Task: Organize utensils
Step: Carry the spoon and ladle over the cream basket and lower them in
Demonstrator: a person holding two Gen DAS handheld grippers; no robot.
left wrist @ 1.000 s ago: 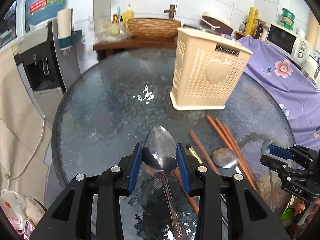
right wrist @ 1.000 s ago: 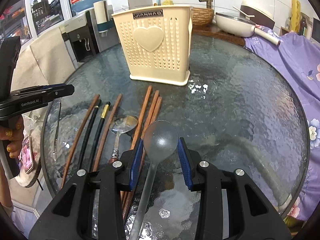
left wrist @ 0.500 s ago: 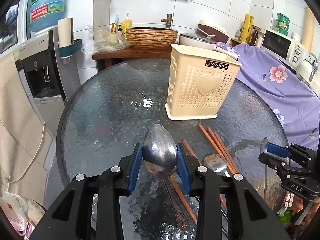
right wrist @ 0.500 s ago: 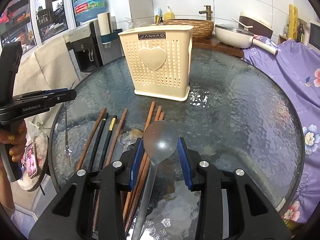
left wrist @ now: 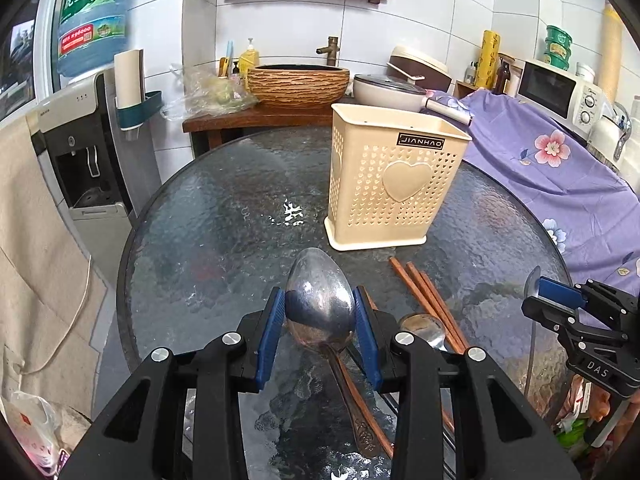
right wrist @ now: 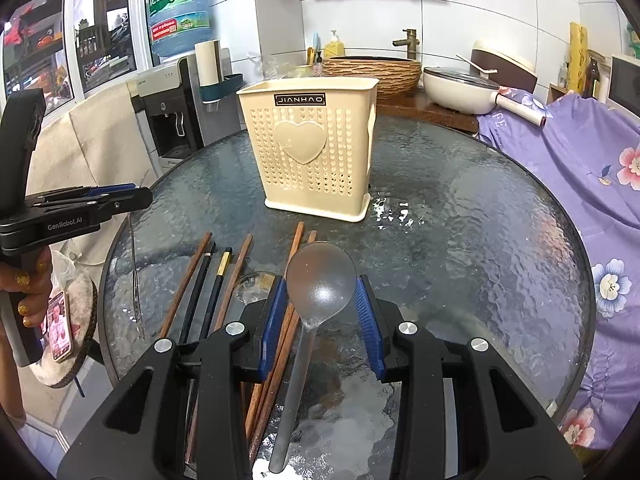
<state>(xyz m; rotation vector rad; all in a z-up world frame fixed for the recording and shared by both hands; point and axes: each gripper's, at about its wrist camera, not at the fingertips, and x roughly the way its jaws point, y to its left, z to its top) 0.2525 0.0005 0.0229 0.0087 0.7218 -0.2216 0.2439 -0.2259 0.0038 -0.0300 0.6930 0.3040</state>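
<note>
Two spoons are held up above the round glass desk [left wrist: 224,216], one in each gripper. The left gripper [left wrist: 320,320] has its blue-padded fingers [left wrist: 270,330] clenched on the bowl of a metal spoon [left wrist: 320,300], one pad on each side of the bowl; the bowl points forward past the fingertips and the patterned handle runs back under the gripper body. The right gripper [right wrist: 321,314] grips a frosted translucent spoon [right wrist: 320,276] the same way, its fingers [right wrist: 368,320] pressed to both edges of the bowl, with the handle trailing back and down between the black arms.

Ahead of both stands the cream perforated utensil holder [right wrist: 312,152], upright on the desk, a heart on its face and a JIANHAO label near the rim. It is well apart from both spoons, with bare glass between.

On the desk below the grippers lie loose utensils: brown wooden chopsticks [right wrist: 188,280], a pair of black chopsticks [right wrist: 200,284] beside them, more brown ones under the right gripper, and another metal spoon [left wrist: 422,326] lying flat just beside the chopsticks.

Behind the desk are a water dispenser [left wrist: 76,152], a basket-textured basin [left wrist: 298,86] on a wooden counter, a lidded pan [right wrist: 460,88] and a purple floral cloth [left wrist: 560,168].
</note>
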